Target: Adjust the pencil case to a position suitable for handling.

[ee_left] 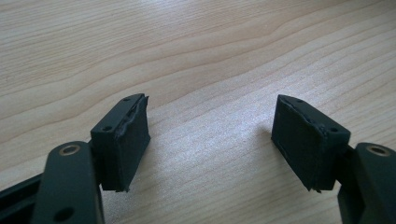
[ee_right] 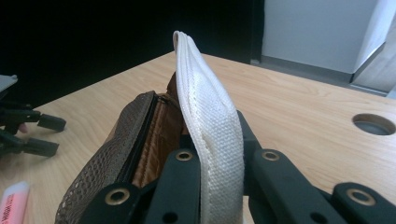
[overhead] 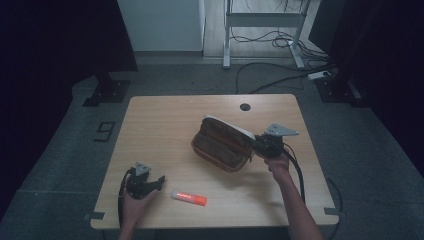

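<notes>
Your right claw [ee_right: 219,186] pinches the brown mesh pouch's [overhead: 222,145] white flap [ee_right: 210,121] open at three o'clock; your left claw [ee_left: 210,140], spread and empty, has yet to collect the orange-capped tube [overhead: 189,198] at six on the bench [overhead: 165,125].

Dim room, light wooden table [overhead: 165,115] on grey carpet [overhead: 60,150], white wall [overhead: 160,25] far, desk frame [overhead: 262,20] and cables [overhead: 280,80] far right.

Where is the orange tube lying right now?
In the high view the orange tube lies on the table's near edge, just right of the open left gripper and below-left of the brown pouch.
</notes>
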